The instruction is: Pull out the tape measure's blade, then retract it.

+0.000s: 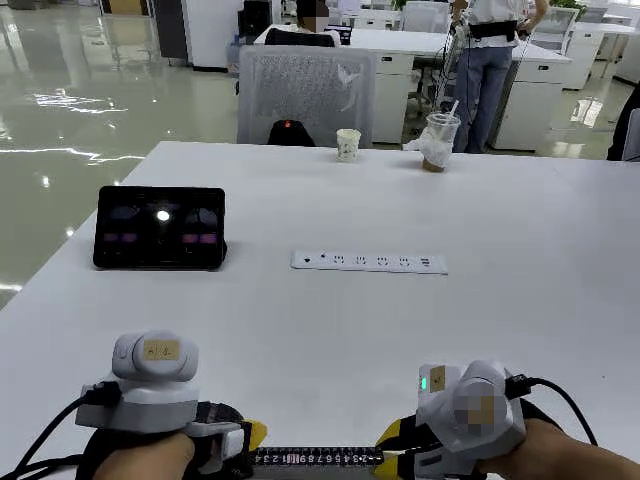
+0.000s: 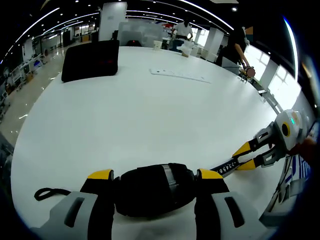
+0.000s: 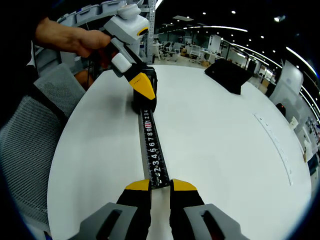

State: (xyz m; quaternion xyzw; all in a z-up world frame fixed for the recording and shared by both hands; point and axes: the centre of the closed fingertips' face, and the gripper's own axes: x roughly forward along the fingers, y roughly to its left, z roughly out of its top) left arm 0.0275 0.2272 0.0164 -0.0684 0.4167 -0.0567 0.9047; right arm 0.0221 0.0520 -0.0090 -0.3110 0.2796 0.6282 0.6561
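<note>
Blade (image 1: pixel 315 459) lay stretched along counter (image 1: pixel 400 320) | left gripper (image 2: pixel 155 174) jaws clenched on tape measure case (image 2: pixel 150 195) | right gripper (image 3: pixel 160 186) jaws pinched blade tip | best: pull straight, level, with case braced.

A numbered blade (image 1: pixel 320 459) is being held stretched between the left tongs (image 1: pixel 250 447) and right tongs (image 1: pixel 388 452) over the worktop (image 1: pixel 400 330). A tablet (image 1: pixel 160 227) and power strip (image 1: pixel 369 262) are being borne farther back.
</note>
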